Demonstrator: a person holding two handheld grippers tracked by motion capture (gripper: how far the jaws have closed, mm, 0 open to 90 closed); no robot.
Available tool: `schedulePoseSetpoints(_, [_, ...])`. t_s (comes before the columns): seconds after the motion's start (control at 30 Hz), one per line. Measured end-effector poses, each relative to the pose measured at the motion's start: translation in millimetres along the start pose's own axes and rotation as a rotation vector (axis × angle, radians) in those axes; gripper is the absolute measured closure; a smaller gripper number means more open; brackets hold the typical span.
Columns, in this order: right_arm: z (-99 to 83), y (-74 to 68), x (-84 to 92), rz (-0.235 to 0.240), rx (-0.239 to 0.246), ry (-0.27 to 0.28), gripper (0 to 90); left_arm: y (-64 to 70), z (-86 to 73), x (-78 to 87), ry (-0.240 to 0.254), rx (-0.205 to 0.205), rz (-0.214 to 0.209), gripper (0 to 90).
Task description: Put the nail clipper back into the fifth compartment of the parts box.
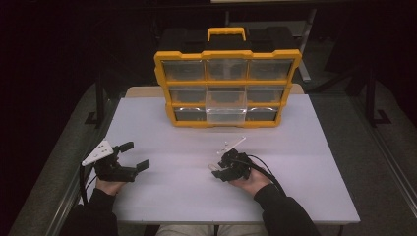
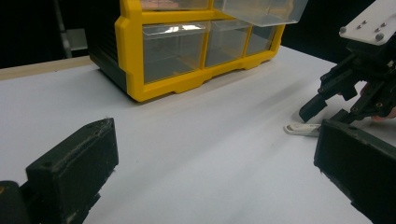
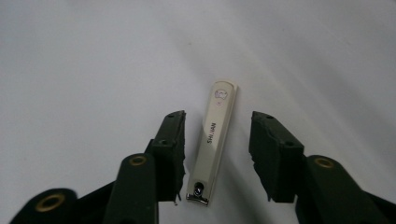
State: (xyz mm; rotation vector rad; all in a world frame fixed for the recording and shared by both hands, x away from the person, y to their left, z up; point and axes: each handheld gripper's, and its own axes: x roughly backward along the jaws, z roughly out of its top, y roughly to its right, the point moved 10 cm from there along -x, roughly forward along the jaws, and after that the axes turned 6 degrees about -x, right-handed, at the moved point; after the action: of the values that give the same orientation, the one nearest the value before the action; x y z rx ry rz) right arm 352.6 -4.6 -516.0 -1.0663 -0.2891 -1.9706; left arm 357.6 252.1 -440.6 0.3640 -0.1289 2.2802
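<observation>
A cream-coloured nail clipper point(image 3: 215, 140) lies flat on the white table point(image 1: 187, 196), in front of the person's right hand. My right gripper point(image 3: 218, 122) points down over it with one black jaw on each side; a narrow gap shows between each pad and the clipper. In the high view the right gripper point(image 1: 217, 170) sits right of centre with the clipper point(image 1: 214, 166) under its tips. My left gripper point(image 1: 138, 155) rests near the table's left side, jaws wide apart and empty. The left gripper view shows the clipper point(image 2: 299, 129) below the right gripper point(image 2: 327, 116).
A yellow and black organizer point(image 1: 226, 88) with clear drawers stands upright at the back of the table; its middle drawer point(image 1: 226, 101) is pulled out toward me. A dark floor and metal frame legs surround the table. A cable trails from each gripper.
</observation>
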Motion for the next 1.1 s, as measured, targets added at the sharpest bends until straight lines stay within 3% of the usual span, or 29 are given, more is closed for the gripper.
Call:
schedulePoseSetpoints(0.1, [-1.3, 0.5, -1.6, -0.017, 0.005, -0.010, 62.7, 0.1, 0.2, -0.2, 0.001, 0.000, 0.001, 0.0])
schedulePoseSetpoints(0.17, [-0.9, 1.1, -1.6, -0.035, 0.015, -0.013, 73.6, 0.1, 0.3, -0.2, 0.002, 0.001, 0.001, 0.0])
schedulePoseSetpoints(0.23, [-0.8, 1.1, -1.5, -0.048, 0.023, -0.014, 75.3, 0.1, 0.3, -0.1, 0.002, -0.001, 0.001, 0.0])
schedulePoseSetpoints(0.33, [-0.5, 1.8, -0.9, -0.062, 0.035, -0.013, 75.8, 0.0, 0.4, -0.1, 0.003, -0.001, 0.002, 0.0])
schedulePoseSetpoints(0.53, [-0.2, 2.6, -0.6, -0.053, 0.023, -0.013, 75.9, 0.3, 0.2, -0.4, 0.001, 0.000, -0.001, 0.0])
schedulePoseSetpoints(0.7, [1.4, 6.2, 0.5, -0.075, 0.001, -0.003, 75.9, 0.2, 0.4, -0.3, 0.002, 0.001, 0.001, 0.0])
schedulePoseSetpoints(1.1, [14.7, 5.1, 19.2, -0.033, -0.024, 0.053, 75.9, -0.1, 0.3, -0.5, 0.001, 0.000, 0.000, 0.0])
